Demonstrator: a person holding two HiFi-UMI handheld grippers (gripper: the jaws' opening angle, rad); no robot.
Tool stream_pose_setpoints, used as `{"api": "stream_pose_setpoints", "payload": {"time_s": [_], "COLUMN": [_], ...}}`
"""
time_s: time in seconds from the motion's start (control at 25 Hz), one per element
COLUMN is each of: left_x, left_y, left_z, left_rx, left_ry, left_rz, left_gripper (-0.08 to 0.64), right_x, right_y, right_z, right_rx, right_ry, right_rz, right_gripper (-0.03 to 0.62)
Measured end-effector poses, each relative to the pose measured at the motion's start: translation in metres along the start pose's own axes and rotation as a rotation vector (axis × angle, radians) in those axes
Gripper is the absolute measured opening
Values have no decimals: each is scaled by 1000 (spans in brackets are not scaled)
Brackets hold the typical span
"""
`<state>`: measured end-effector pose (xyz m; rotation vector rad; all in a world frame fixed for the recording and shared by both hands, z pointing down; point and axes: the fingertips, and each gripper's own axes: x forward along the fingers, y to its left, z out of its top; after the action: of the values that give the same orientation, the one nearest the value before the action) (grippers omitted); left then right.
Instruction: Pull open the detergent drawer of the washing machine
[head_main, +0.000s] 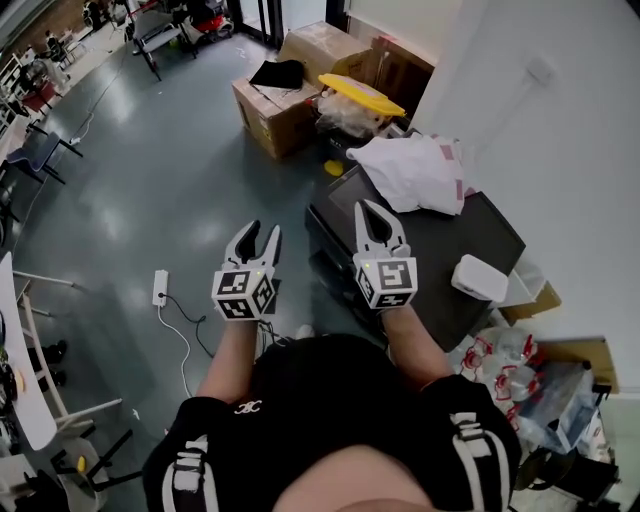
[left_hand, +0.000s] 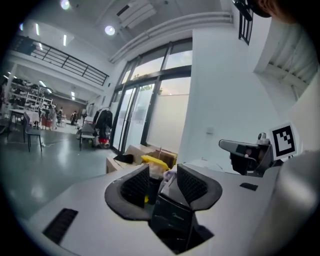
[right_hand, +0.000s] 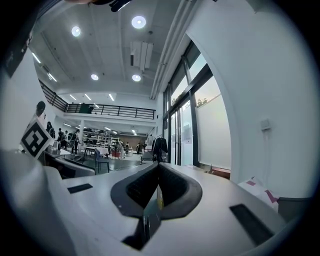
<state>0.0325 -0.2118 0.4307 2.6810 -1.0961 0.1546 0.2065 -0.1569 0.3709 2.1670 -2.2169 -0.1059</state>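
**Left jaws wide, right jaws closed, both at the washing machine**

Head view: your left gripper (head_main: 263, 233) has its jaws spread and nothing in them. The dark washing machine (head_main: 440, 240) stands just to its right, front face apart from the jaws. Your right gripper (head_main: 368, 208) is above the machine's top near the front edge, jaws together. A white bag (head_main: 415, 170) lies beyond it and a white box (head_main: 480, 278) to its right. You cannot pick out the detergent drawer on that front.

Left gripper view: the left gripper (left_hand: 162, 169) pads stand apart. The washing machine (left_hand: 172, 210) shows through the gap, and neither pad presses on it.

Right gripper view: the right gripper (right_hand: 159, 166) has its jaws meeting at the tips, holding nothing.
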Motion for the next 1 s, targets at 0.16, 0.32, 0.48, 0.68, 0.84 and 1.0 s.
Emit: {"api": "stream_pose_setpoints", "payload": {"time_s": [0.16, 0.32, 0.48, 0.68, 0.84, 1.0], "left_x": [14, 31, 46, 62, 75, 89], "left_y": [4, 0, -4, -12, -15, -18], "left_z": [-33, -67, -97, -138, -171, -201], "left_rx": [-103, -220, -234, -256, -298, -373], "left_ry": [57, 120, 175, 247, 307, 350], "left_rz": [-48, -120, -156, -221, -255, -304], "left_gripper": [160, 163, 169, 170, 170, 170], "right_x": [-4, -10, -16, -25, -35, -42], "right_y": [-5, -11, -19, -27, -32, -39], "right_z": [-9, -19, -31, -47, -60, -74], "right_rx": [-8, -17, -23, -29, -32, -36], "right_ry": [27, 63, 93, 141, 184, 231], "right_rz": [-19, -36, -59, -84, -107, -136], "right_gripper": [2, 2, 2, 2, 2, 2]}}
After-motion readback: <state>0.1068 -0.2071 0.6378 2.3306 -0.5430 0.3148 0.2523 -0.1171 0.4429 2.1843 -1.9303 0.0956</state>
